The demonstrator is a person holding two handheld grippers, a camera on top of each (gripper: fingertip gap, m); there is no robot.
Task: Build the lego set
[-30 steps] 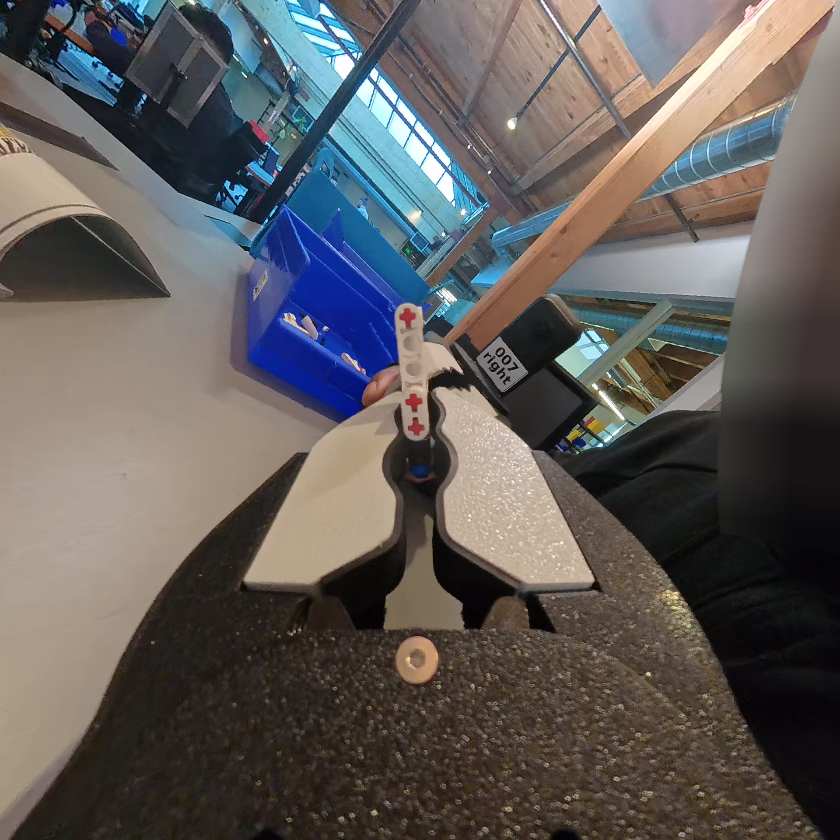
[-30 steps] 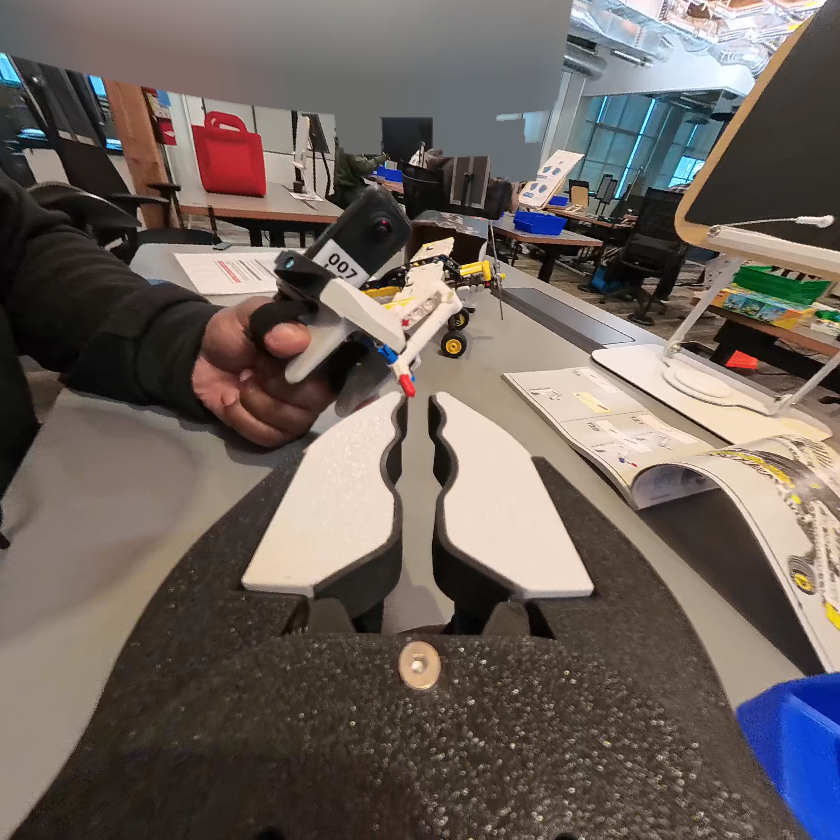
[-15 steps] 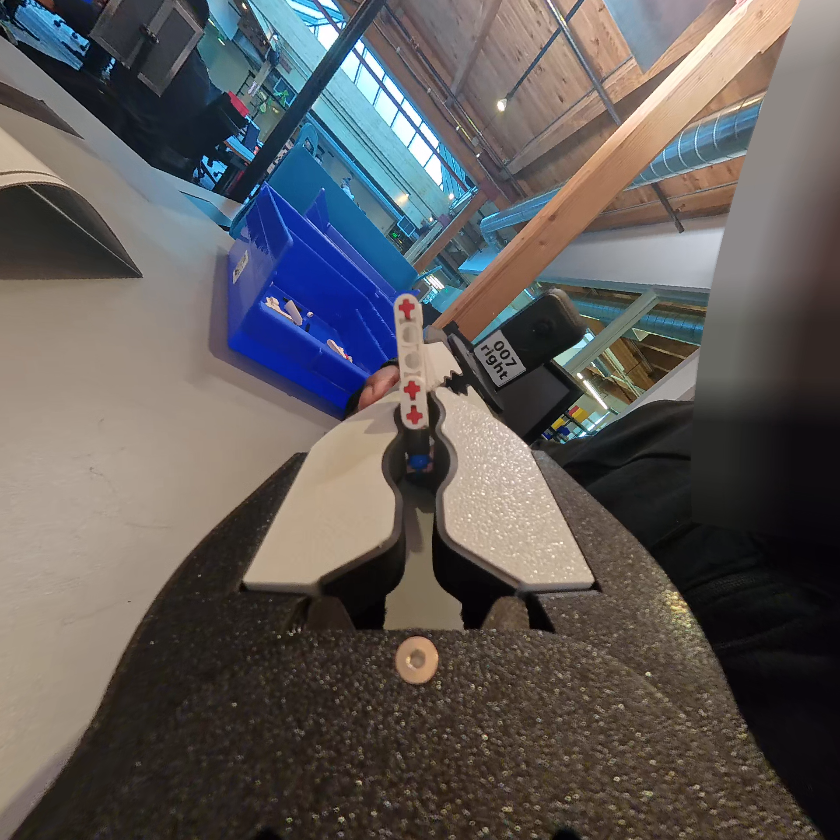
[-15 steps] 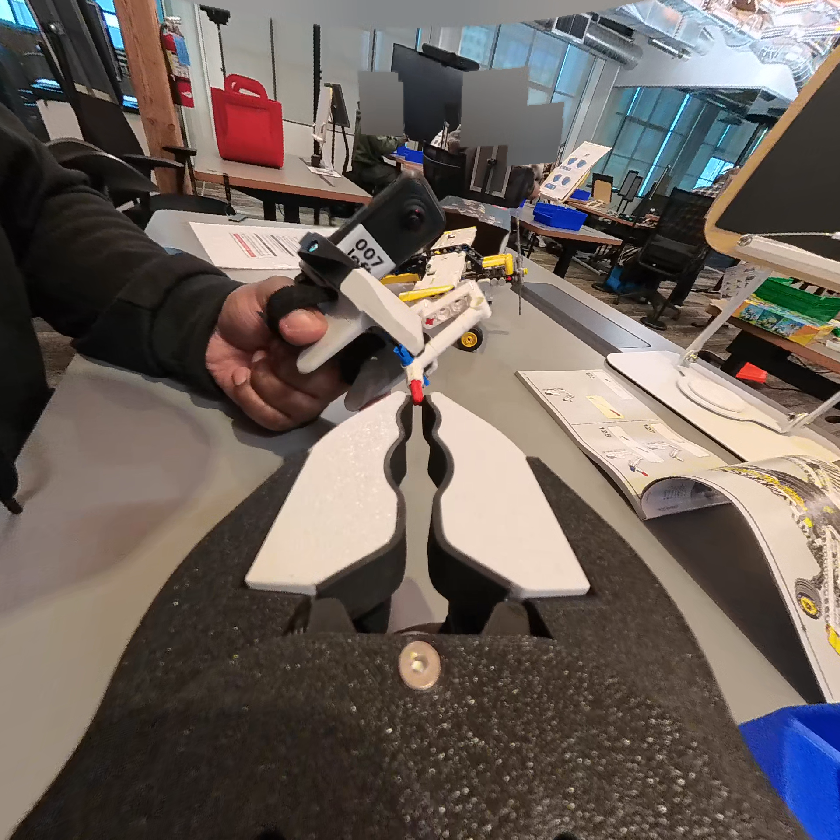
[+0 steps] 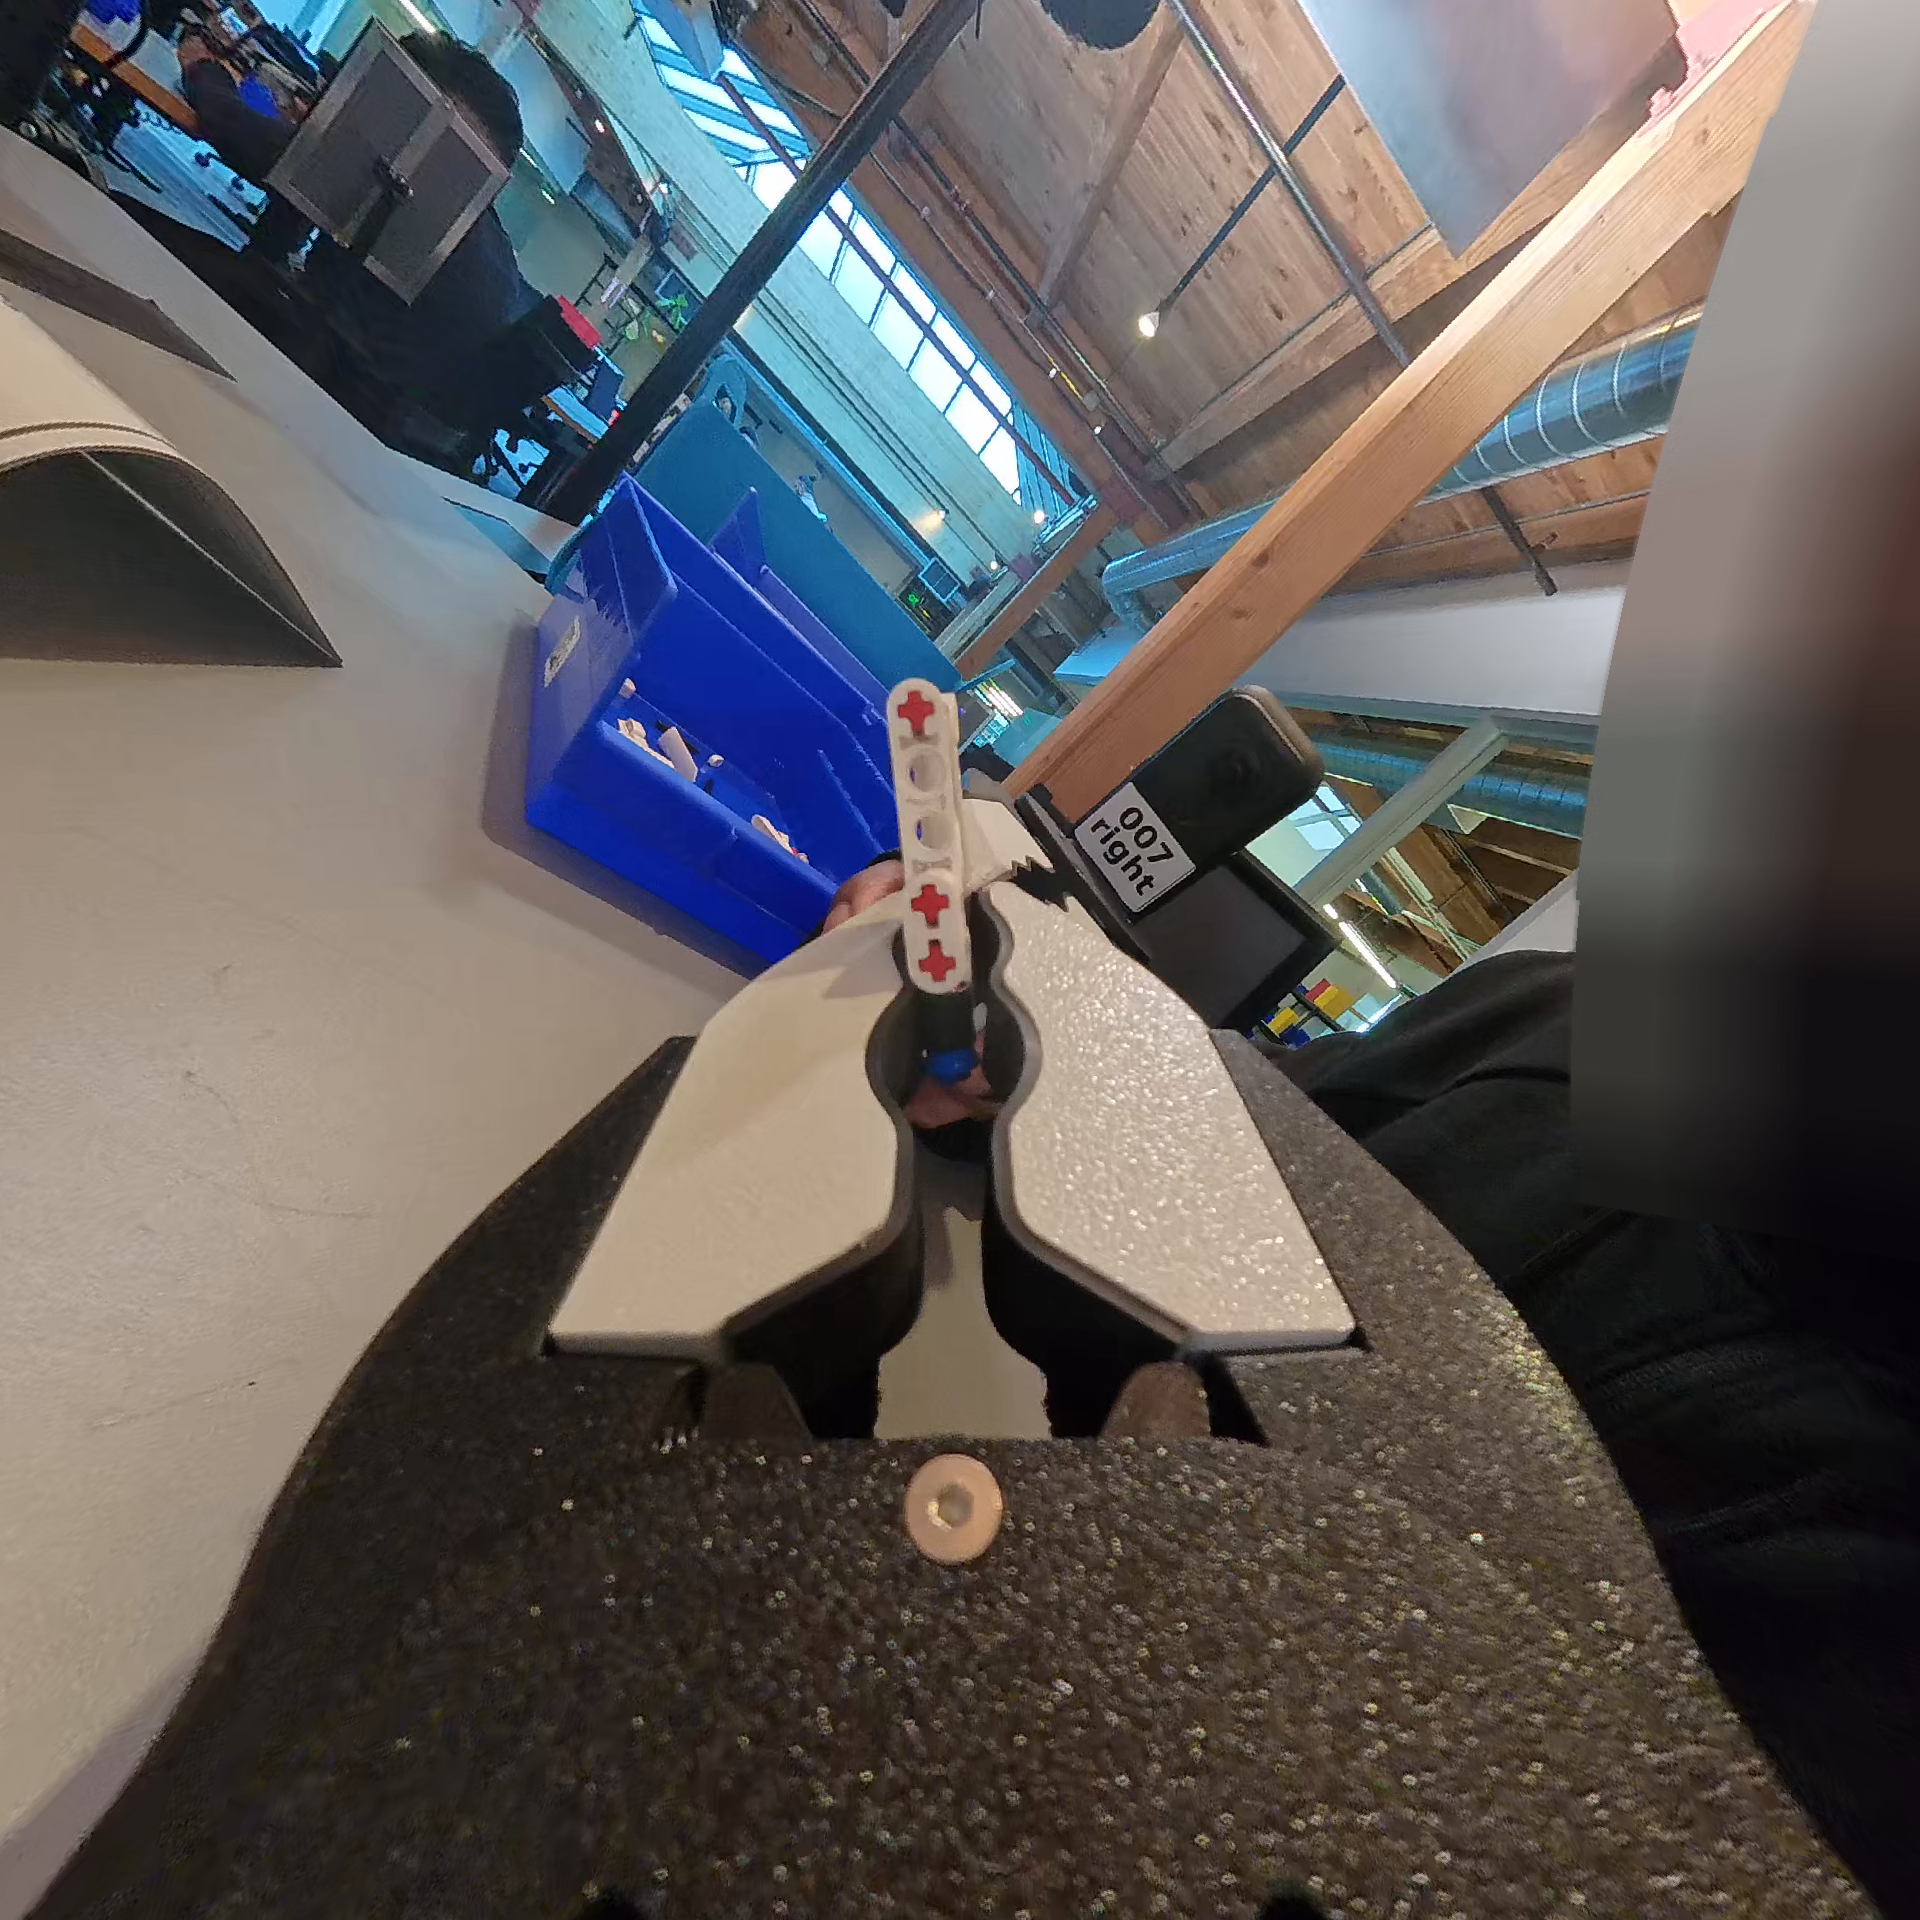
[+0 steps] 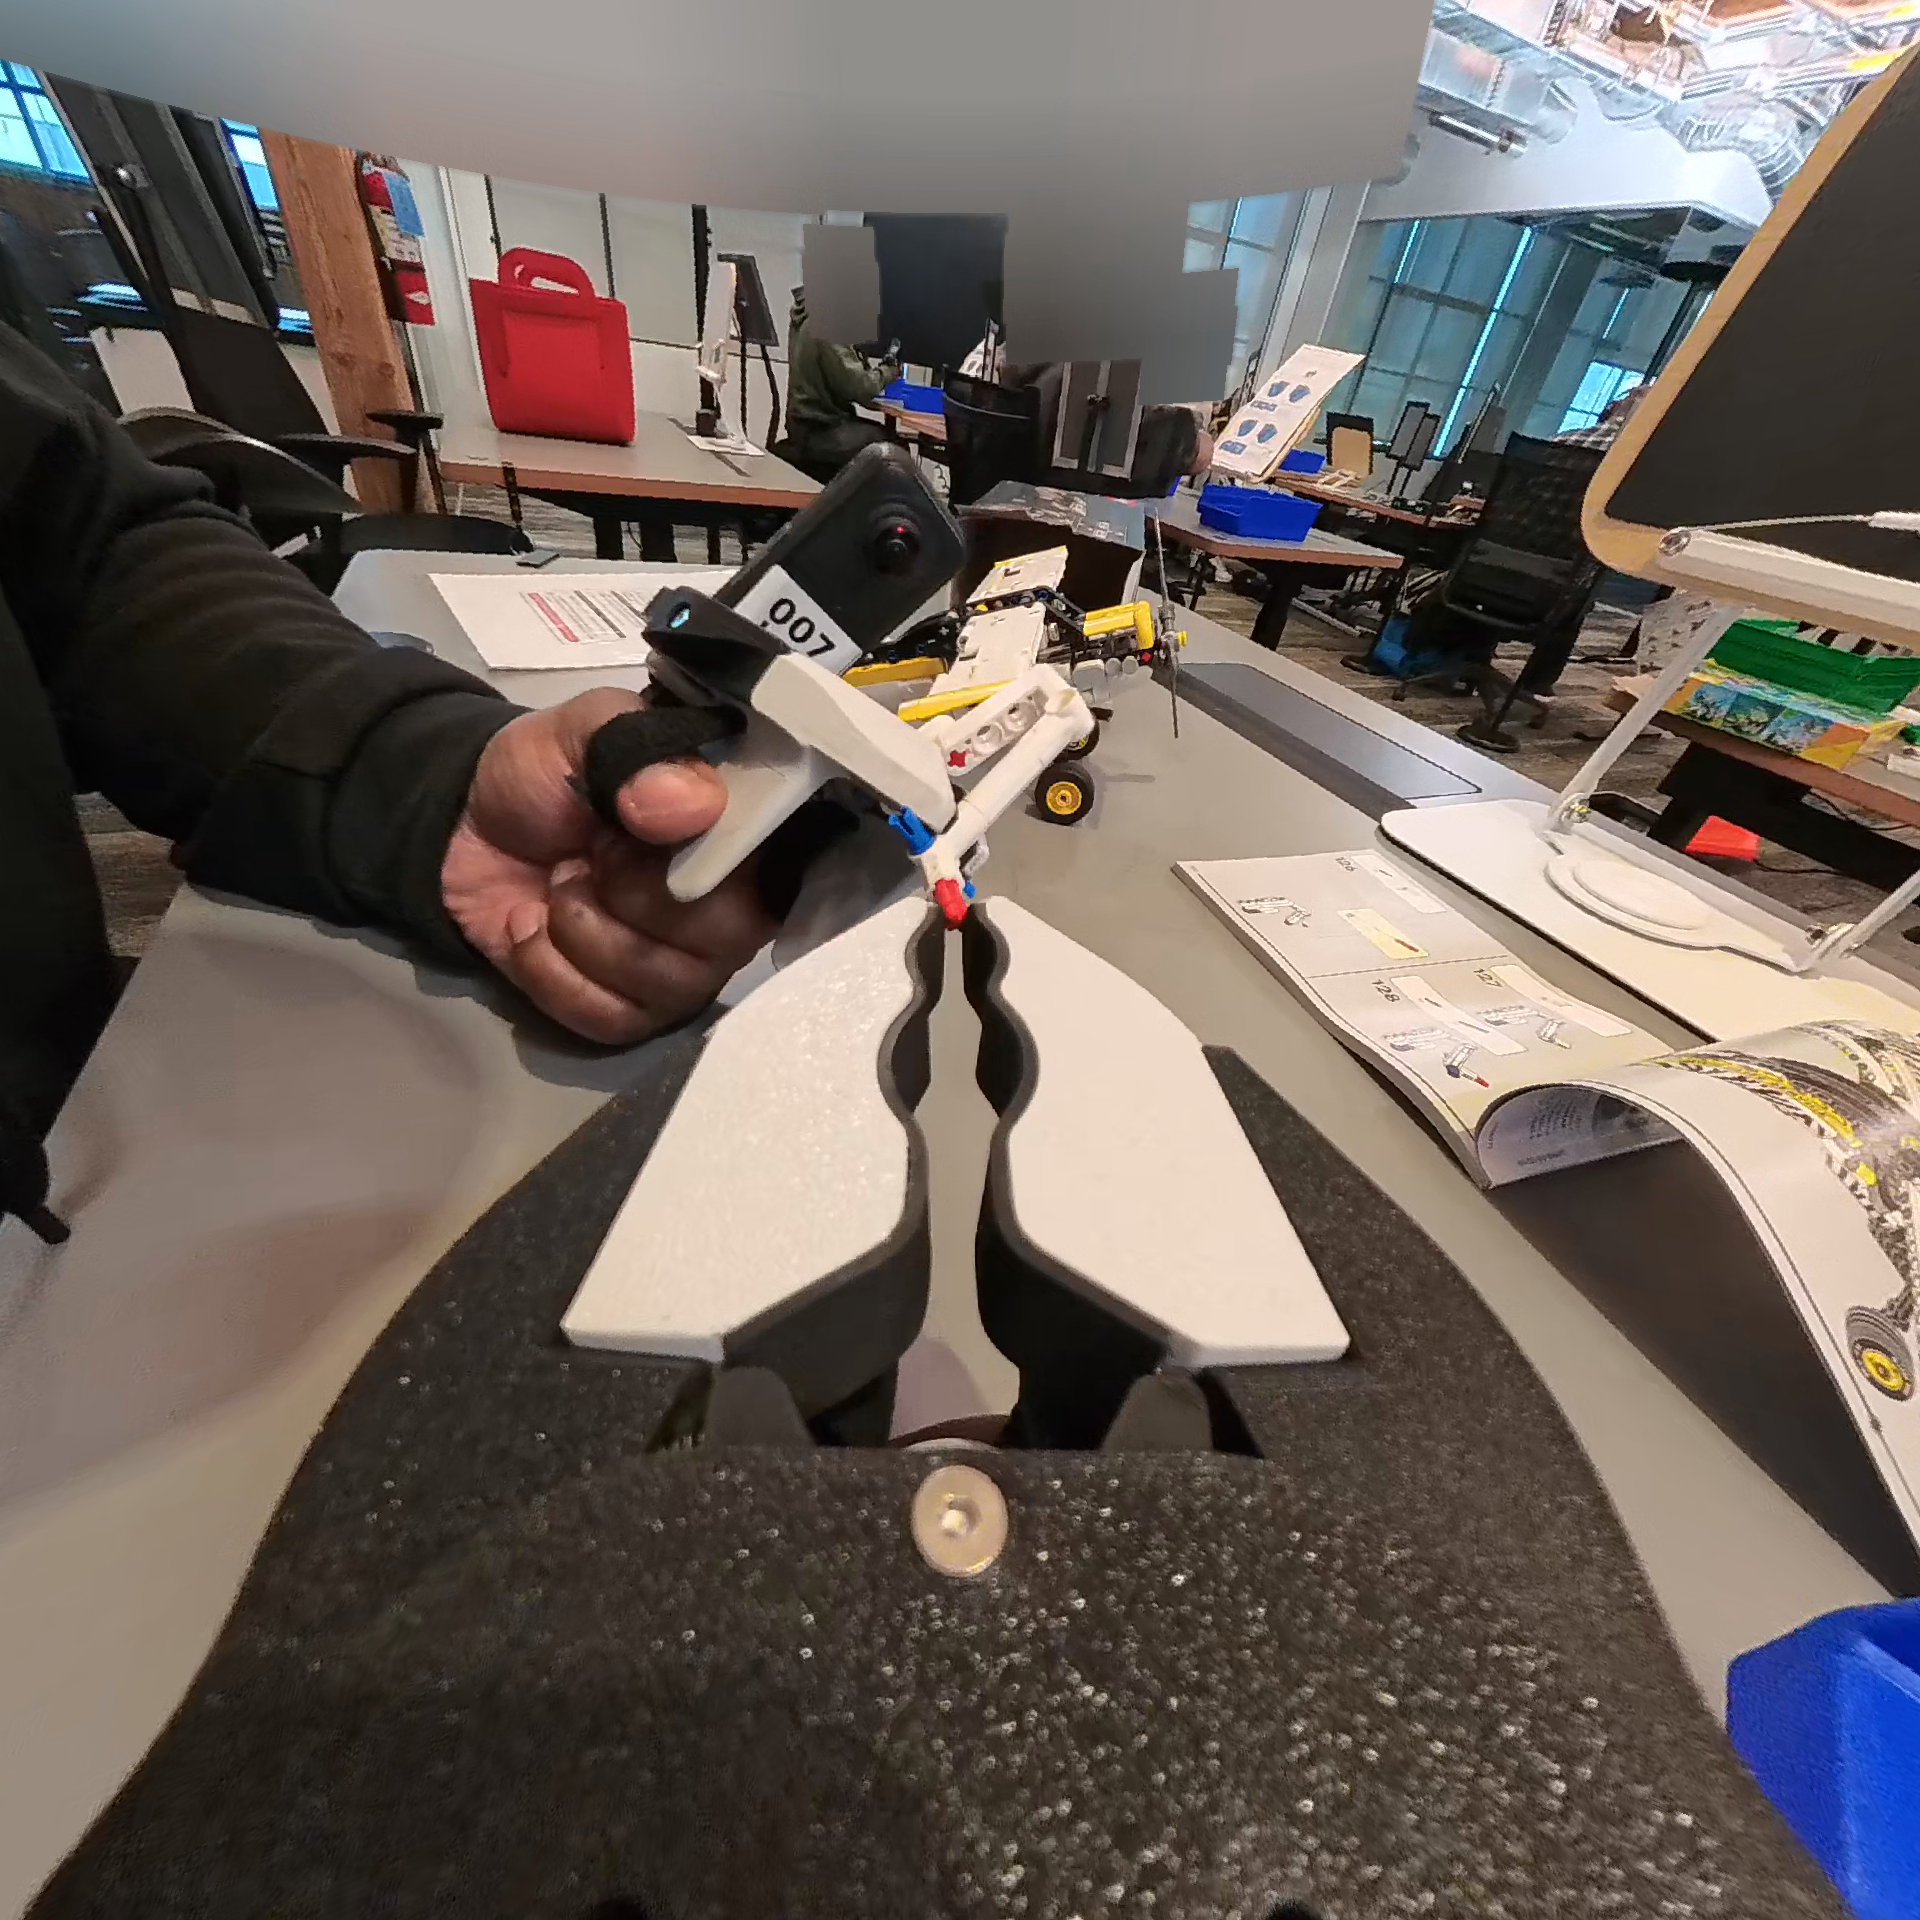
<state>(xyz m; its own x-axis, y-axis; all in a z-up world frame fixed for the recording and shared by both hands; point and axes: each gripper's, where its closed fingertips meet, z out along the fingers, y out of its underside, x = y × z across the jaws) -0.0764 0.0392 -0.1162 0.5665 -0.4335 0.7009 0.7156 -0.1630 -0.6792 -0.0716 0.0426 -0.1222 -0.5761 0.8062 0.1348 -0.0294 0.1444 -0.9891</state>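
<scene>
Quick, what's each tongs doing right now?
Left tongs: closed on a white toy-brick assembly.
Right tongs: closed on the red pin at that assembly's end.

Black sleeve [image 6: 208, 665], speckled black gripper [image 6: 951, 920], white fingers [image 6: 769, 1164]

The left gripper [image 5: 951, 966] pinches a small white toy-brick assembly [image 5: 928, 831], its holed white beam with red cross pins sticking up past the fingertips. Just behind it sits the right gripper [image 5: 1013, 842], and beyond that a blue parts bin [image 5: 665, 769] on the pale table [image 5: 260, 987].
</scene>
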